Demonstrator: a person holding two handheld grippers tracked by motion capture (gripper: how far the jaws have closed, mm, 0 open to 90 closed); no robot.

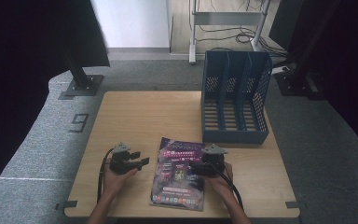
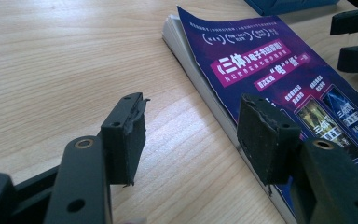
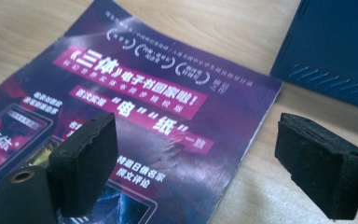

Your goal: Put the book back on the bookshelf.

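A thick magazine (image 1: 179, 173) with a purple cover lies flat on the wooden table (image 1: 140, 116), near its front edge. My left gripper (image 1: 143, 162) rests low just left of the magazine (image 2: 279, 79), jaws open and empty, aimed at its spine edge. My right gripper (image 1: 192, 169) hovers over the right part of the cover (image 3: 135, 107), open, with one jaw above the cover and the other past its right edge. In the left gripper view my own gripper (image 2: 189, 135) stands wide, and the right gripper's fingers (image 2: 354, 39) show at the far right.
A blue file rack (image 1: 235, 95) with several upright slots stands at the table's back right, close behind the magazine; its base (image 3: 331, 46) is near my right gripper. Bare wood lies to the left. Black stands flank the table on grey carpet.
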